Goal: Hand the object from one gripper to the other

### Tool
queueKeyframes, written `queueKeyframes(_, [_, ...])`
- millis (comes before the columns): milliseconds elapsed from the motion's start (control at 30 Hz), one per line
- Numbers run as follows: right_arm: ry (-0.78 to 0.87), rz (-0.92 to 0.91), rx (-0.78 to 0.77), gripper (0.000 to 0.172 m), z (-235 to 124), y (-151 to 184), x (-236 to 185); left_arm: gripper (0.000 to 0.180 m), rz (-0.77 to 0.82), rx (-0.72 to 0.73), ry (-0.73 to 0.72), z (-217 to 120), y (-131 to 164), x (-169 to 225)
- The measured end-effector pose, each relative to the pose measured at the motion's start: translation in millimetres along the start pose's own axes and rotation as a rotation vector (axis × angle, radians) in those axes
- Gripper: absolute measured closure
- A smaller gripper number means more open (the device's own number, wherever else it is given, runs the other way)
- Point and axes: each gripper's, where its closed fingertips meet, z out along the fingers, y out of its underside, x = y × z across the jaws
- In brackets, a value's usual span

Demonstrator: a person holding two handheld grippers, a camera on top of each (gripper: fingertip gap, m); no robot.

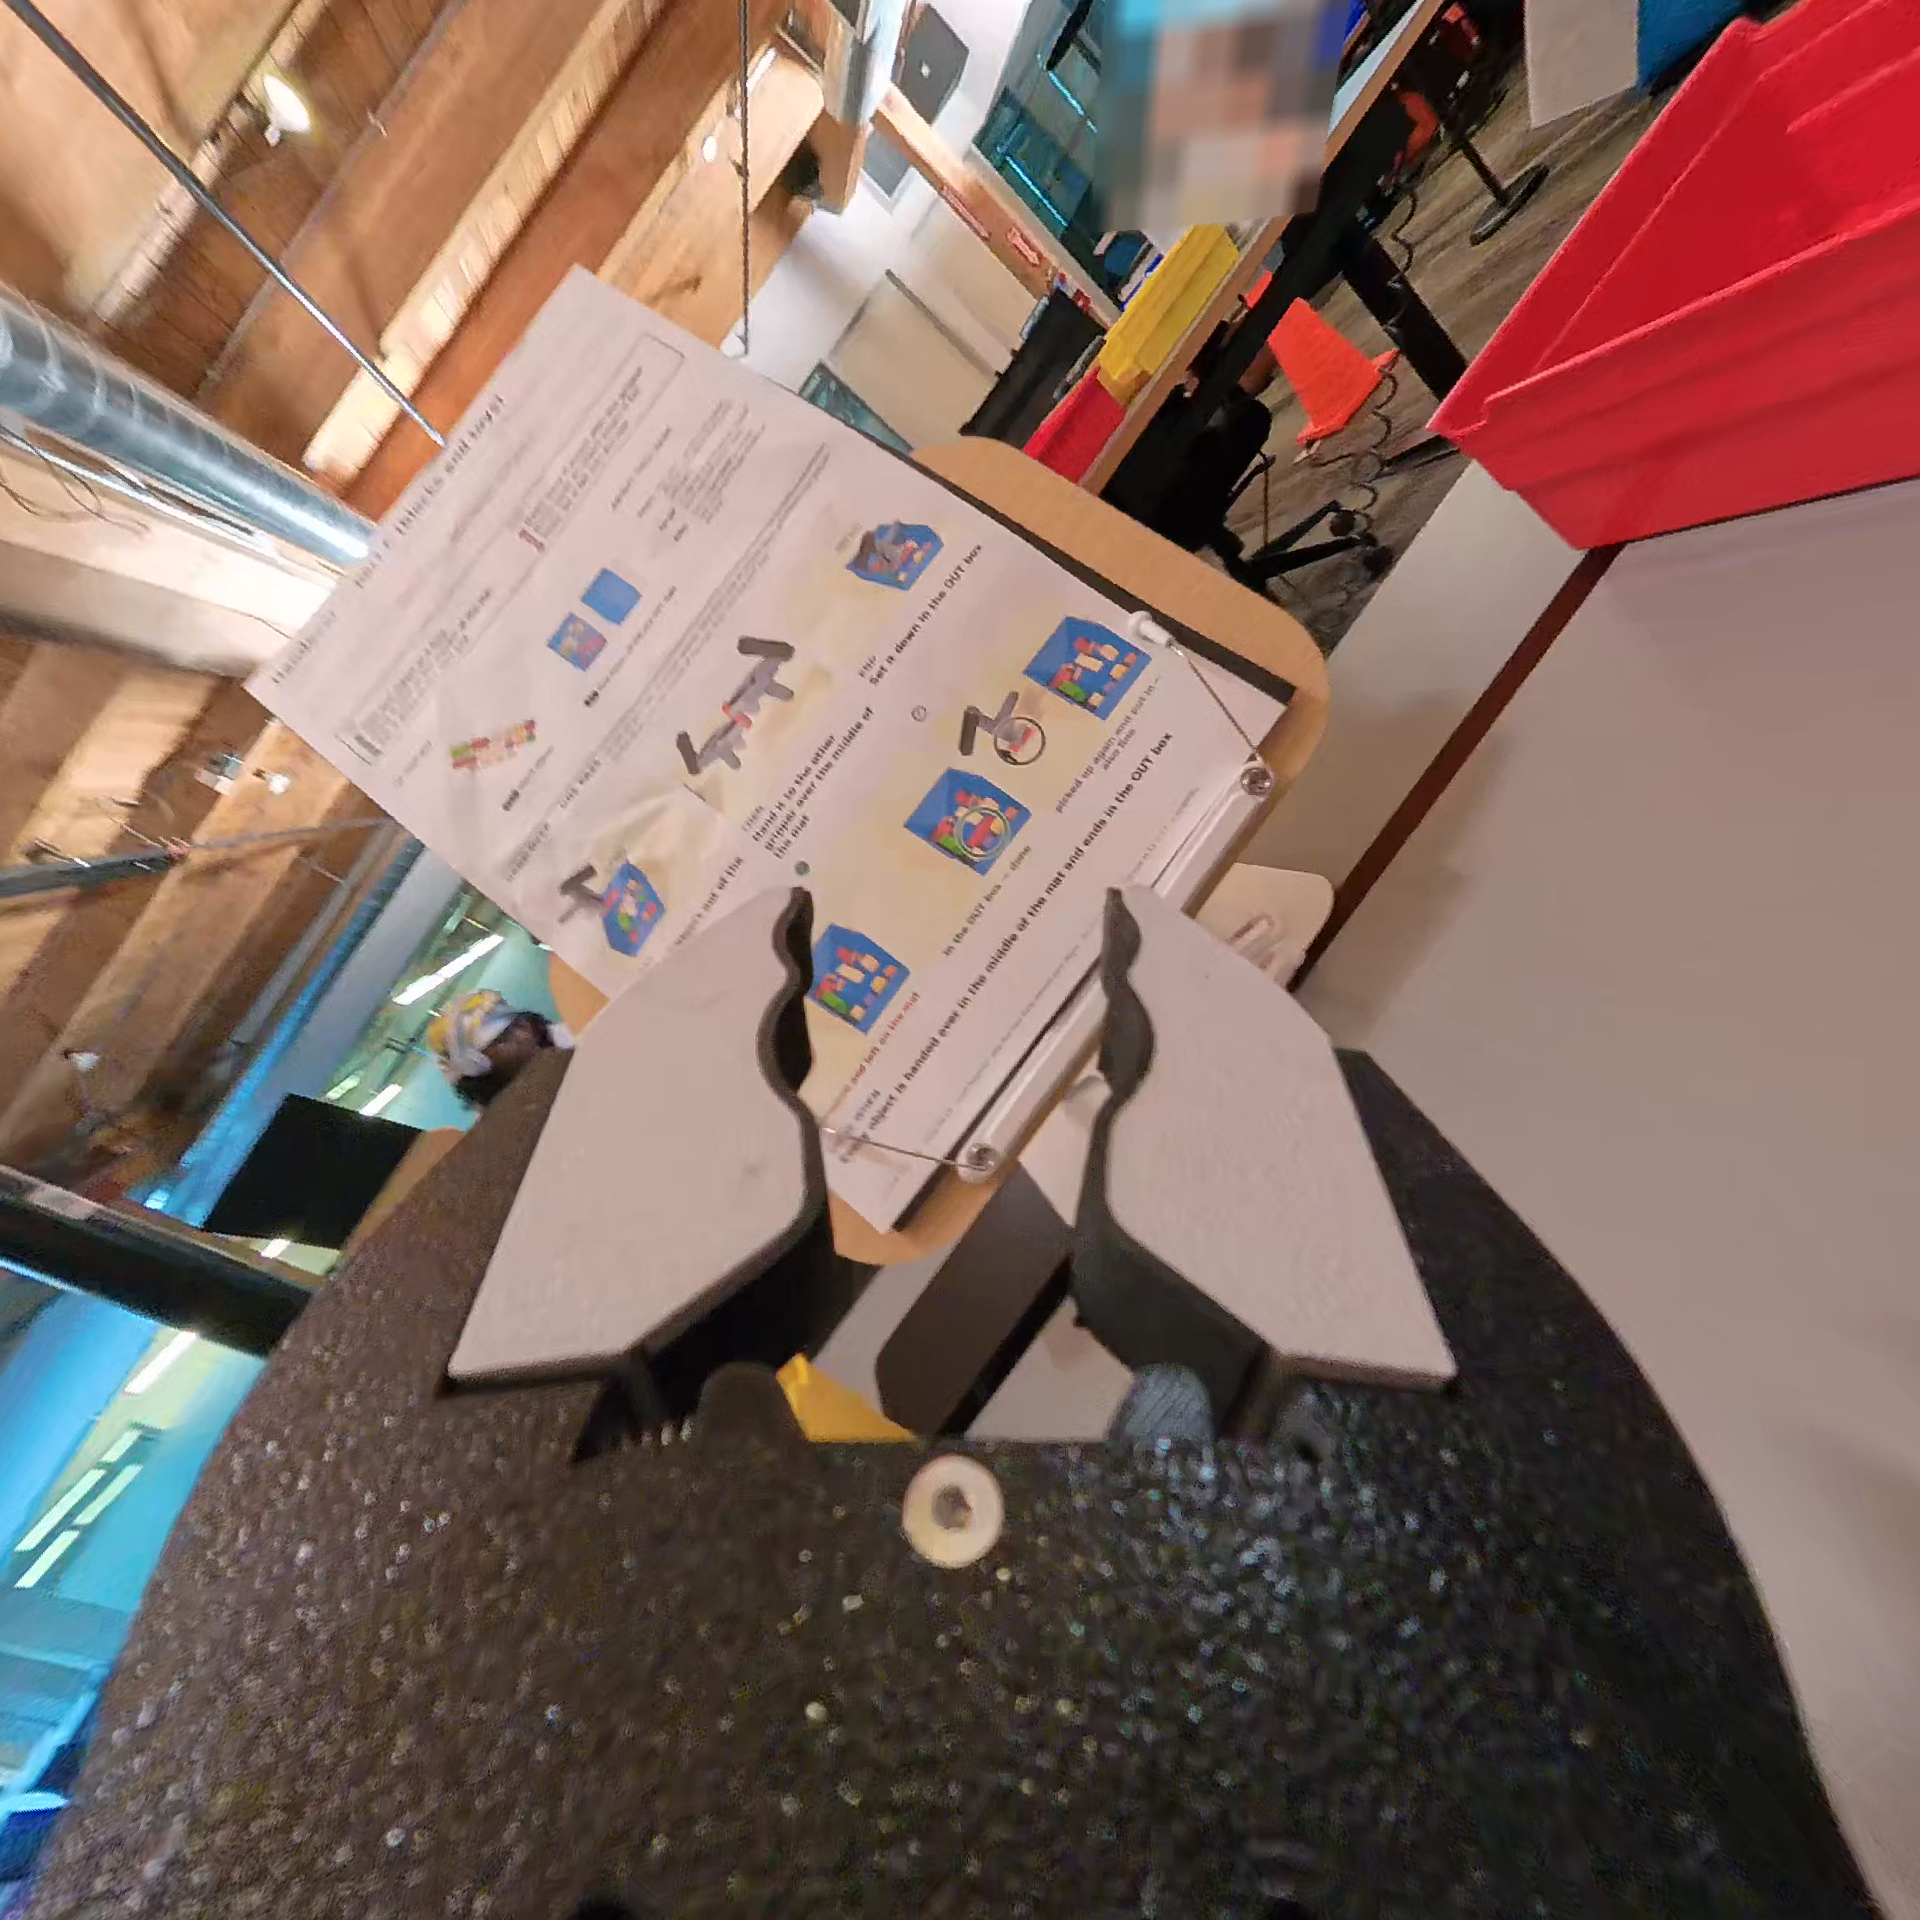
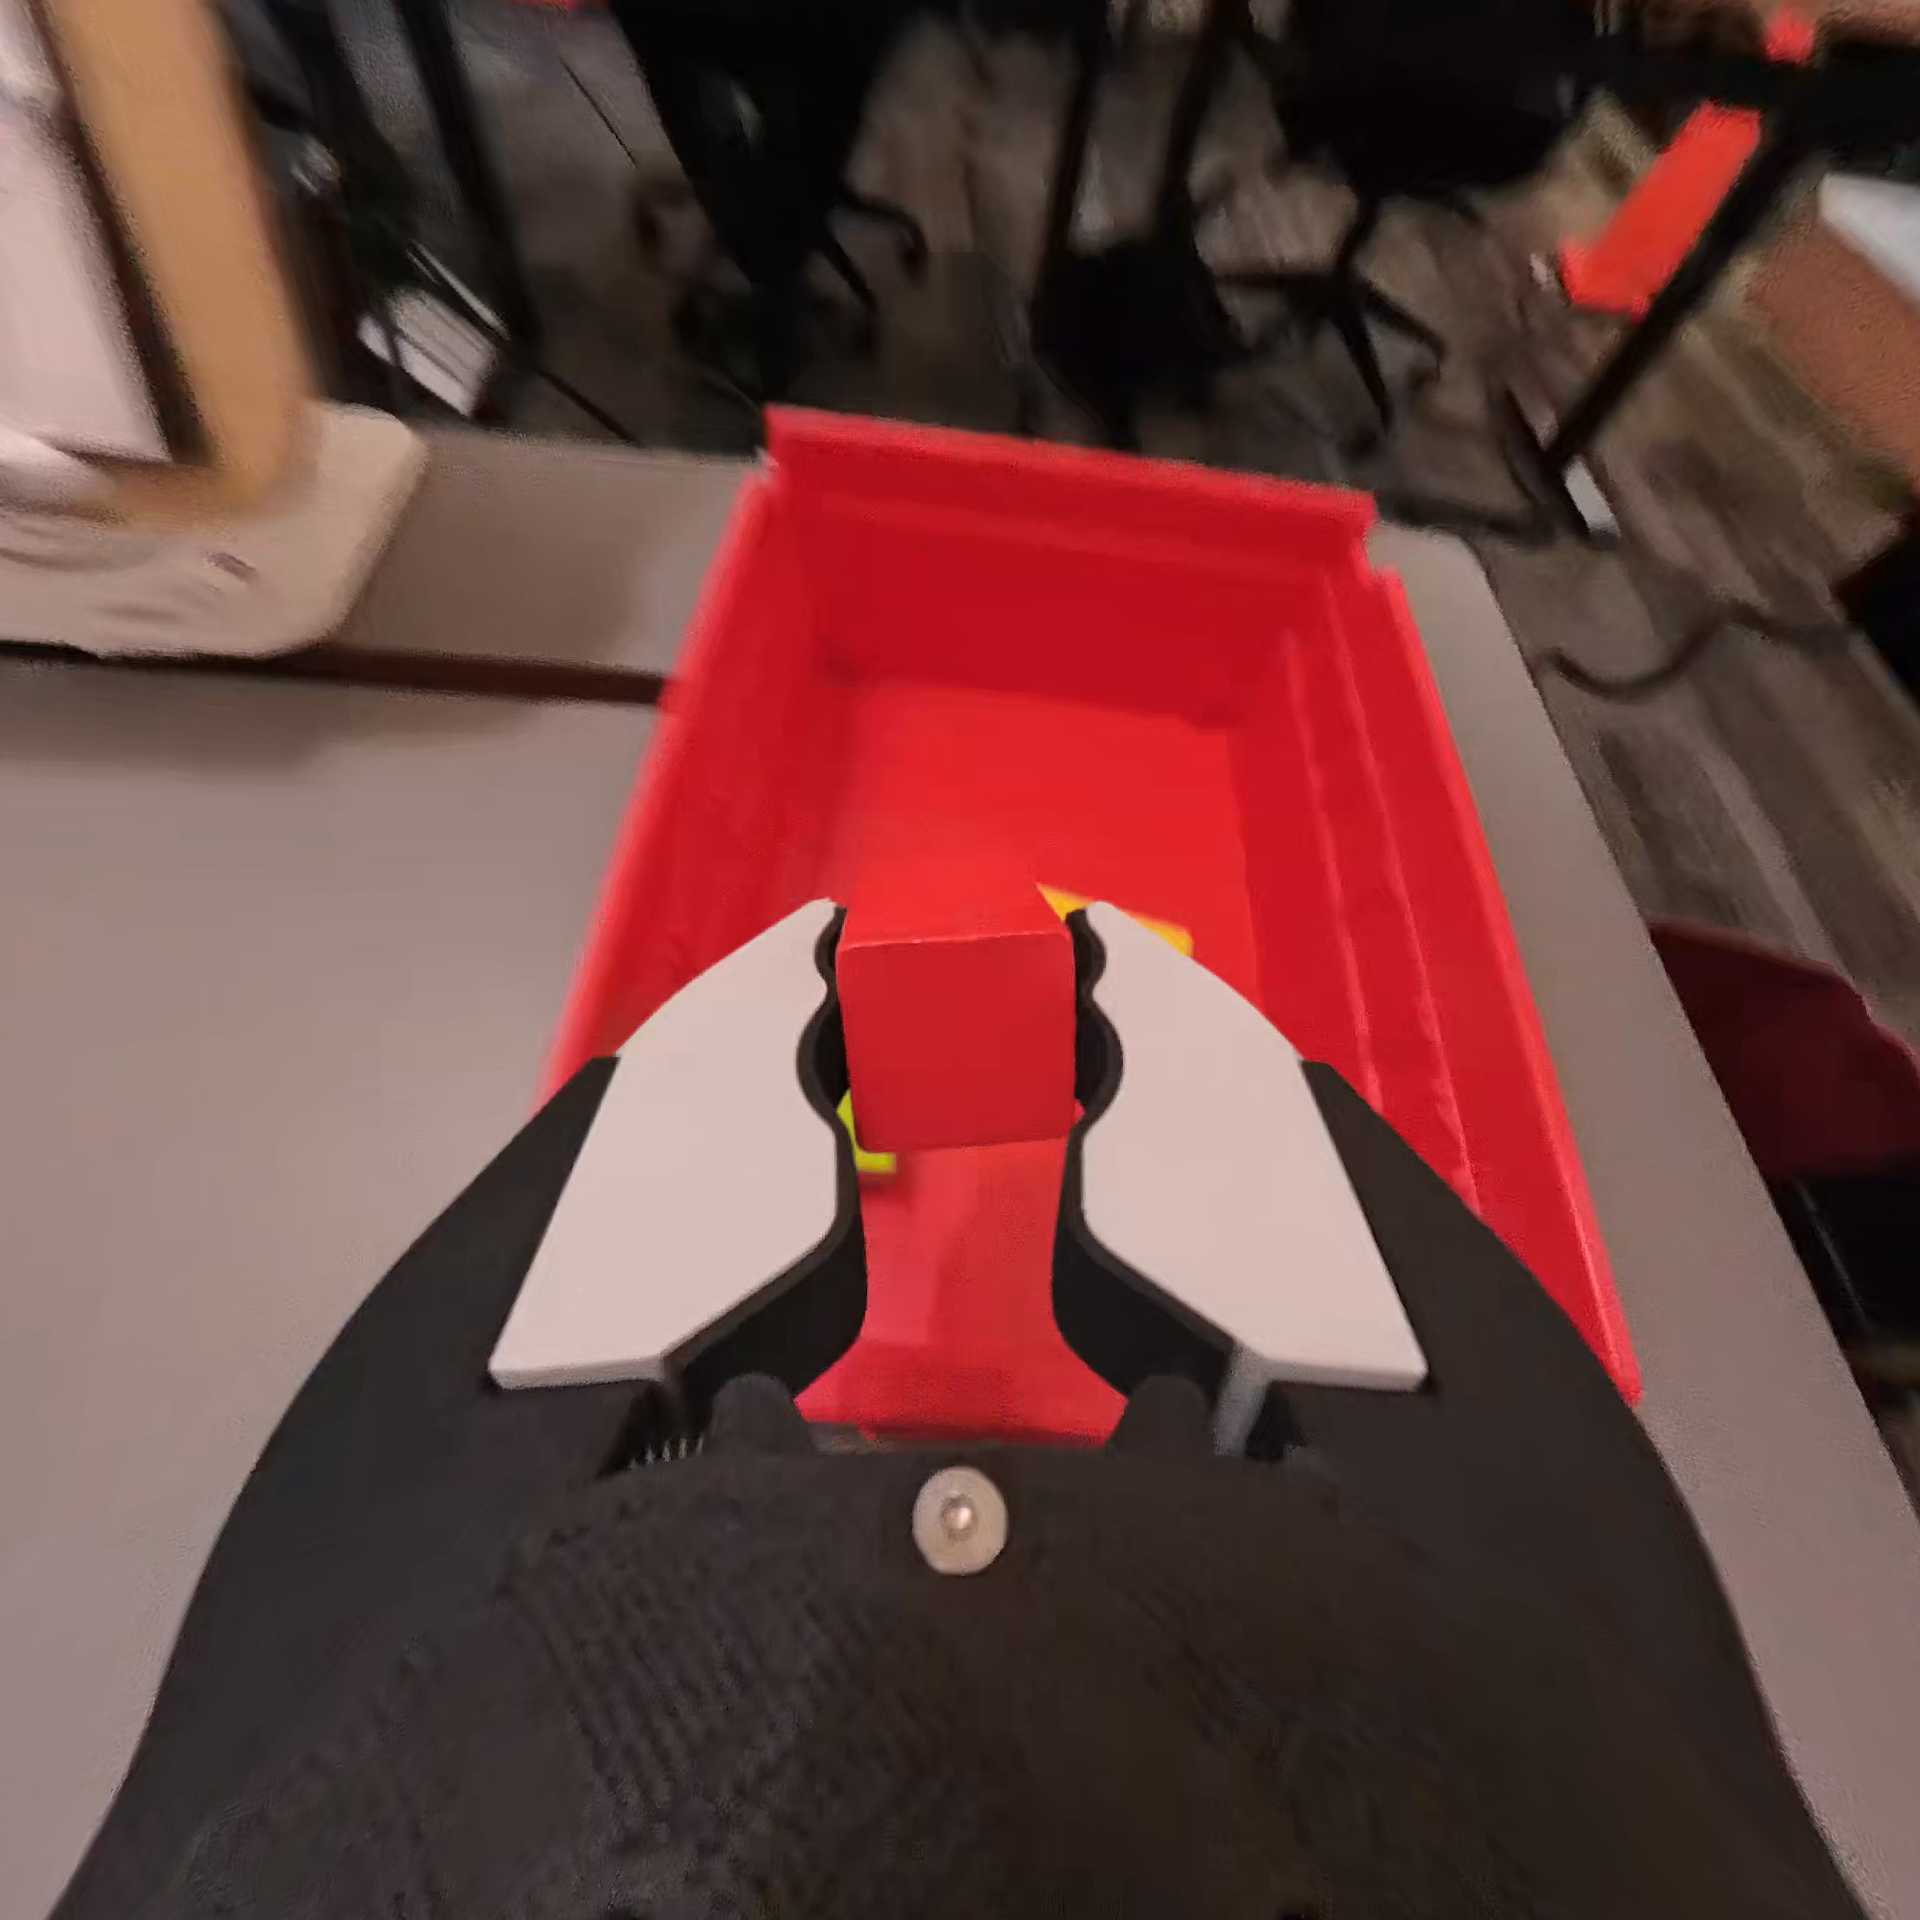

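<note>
A red block (image 2: 954,1039) sits pinched between the pads of the right gripper (image 2: 954,1023) above the red bin (image 2: 1455,935), so pickup looks done, and the next move calls for carrying it to the spread, bare left gripper (image 1: 951,997)

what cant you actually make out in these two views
- Right wrist view: the yellow thing in the red bin is mostly hidden by the red block and the right gripper.
- Left wrist view: the yellow piece is hidden behind the open left gripper.
</note>
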Motion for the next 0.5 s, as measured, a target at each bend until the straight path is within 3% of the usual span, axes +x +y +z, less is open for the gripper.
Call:
queueKeyframes(33, [0.012, 0.013, -0.055, 0.131, 6, 15, 9, 0.128, -0.026, -0.006, 0.015, 1, 3, 2])
queueKeyframes(200, [0.007, 0.001, -0.218, 0.131, 25, 56, 16, 0.129, -0.071, -0.038, 0.062, 6, 12, 11])
queueKeyframes(433, [-0.007, -0.044, -0.268, 0.131, 31, 64, 8, 0.128, -0.145, -0.064, 0.122, 10, 18, 22])
queueKeyframes(500, [0.033, -0.065, -0.26, 0.12, 30, 61, 12, 0.128, -0.191, -0.058, 0.131, 10, 18, 20])
